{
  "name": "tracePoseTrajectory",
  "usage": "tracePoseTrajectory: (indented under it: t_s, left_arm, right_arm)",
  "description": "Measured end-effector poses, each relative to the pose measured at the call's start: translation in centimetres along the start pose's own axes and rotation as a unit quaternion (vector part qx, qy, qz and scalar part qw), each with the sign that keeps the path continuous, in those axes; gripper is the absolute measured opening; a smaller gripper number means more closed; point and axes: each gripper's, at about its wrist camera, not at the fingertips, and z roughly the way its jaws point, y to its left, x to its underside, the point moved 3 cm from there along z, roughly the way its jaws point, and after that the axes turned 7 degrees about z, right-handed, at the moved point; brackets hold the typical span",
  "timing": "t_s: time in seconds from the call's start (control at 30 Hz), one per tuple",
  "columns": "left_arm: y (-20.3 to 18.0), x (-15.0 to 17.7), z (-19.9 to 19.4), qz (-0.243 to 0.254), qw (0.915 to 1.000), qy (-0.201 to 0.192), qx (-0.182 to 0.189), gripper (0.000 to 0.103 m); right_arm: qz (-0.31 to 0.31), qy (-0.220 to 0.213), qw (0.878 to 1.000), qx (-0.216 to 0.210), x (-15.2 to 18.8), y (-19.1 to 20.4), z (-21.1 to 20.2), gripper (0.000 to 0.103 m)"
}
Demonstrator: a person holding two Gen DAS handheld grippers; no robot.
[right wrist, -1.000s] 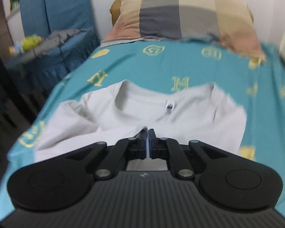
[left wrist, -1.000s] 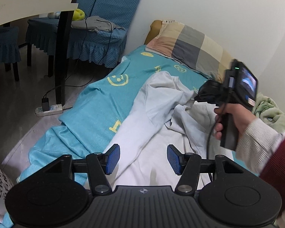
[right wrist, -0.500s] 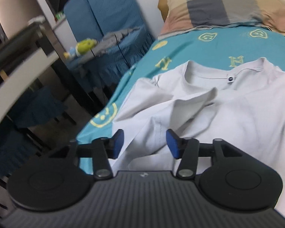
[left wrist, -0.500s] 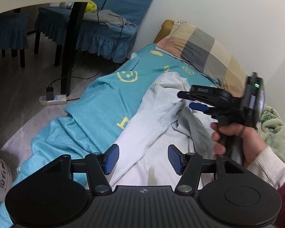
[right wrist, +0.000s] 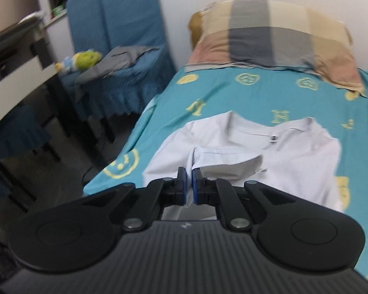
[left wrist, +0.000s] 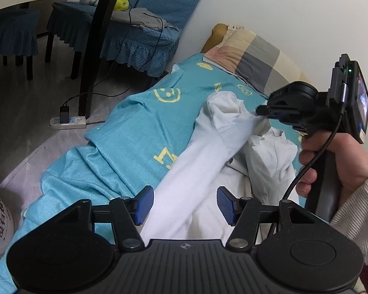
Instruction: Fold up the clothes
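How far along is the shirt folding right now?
Early. Done: the shirt lies spread on the bed, collar toward the pillow. In hand: the right hand-held gripper is shut on a sleeve, lifting it; the left hand-held gripper is open. Left: every fold; the body is rumpled.

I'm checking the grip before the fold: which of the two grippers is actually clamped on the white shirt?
The right gripper: its jaws are shut on a fold of the white cotton shirt. The left gripper has its jaws apart above the cloth.
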Motion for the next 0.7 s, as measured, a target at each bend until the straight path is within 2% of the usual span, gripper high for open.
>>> tracePoseTrajectory:
  t_s: [0.07,0.1,0.23,0.27,0.3,0.37,0.57,0.7]
  left_arm:
    - [-0.3,0.2,0.2,0.009,1.0,0.004,0.001,0.06]
    - [-0.5,0.3,0.3,0.015,0.9999,0.006,0.002,0.06]
    - [-1.1,0.6,0.7,0.035,0.9993,0.011,-0.006,0.06]
    - [-1.2,0.7,0.8,0.039,0.9991,0.012,-0.008,0.06]
    - [-1.4,0.7,0.9,0.044,0.9989,0.013,-0.009,0.06]
    - [-1.8,0.9,1.0,0.055,0.9983,0.015,-0.011,0.06]
    - [-3.4,1.6,0.0,0.099,0.9948,0.016,-0.016,0.06]
    - [-4.3,2.4,-1.8,0.118,0.9926,0.029,0.003,0.061]
  right_arm:
    - [0.003,0.02,1.0,0.024,0.9,-1.2,1.0,0.009]
    - [0.01,0.033,0.999,0.023,1.6,-1.9,1.6,0.01]
    - [0.069,0.069,0.995,-0.021,4.1,-4.6,1.9,0.013]
    - [0.079,0.068,0.994,-0.029,4.6,-5.0,1.1,0.021]
    - [0.075,0.062,0.995,-0.03,5.1,-5.2,-0.1,0.037]
    - [0.064,0.046,0.996,-0.03,6.1,-5.4,-3.4,0.053]
    - [0.07,0.031,0.996,-0.046,11.3,-7.3,-15.9,0.056]
    - [0.077,0.027,0.995,-0.054,15.5,-8.6,-23.4,0.056]
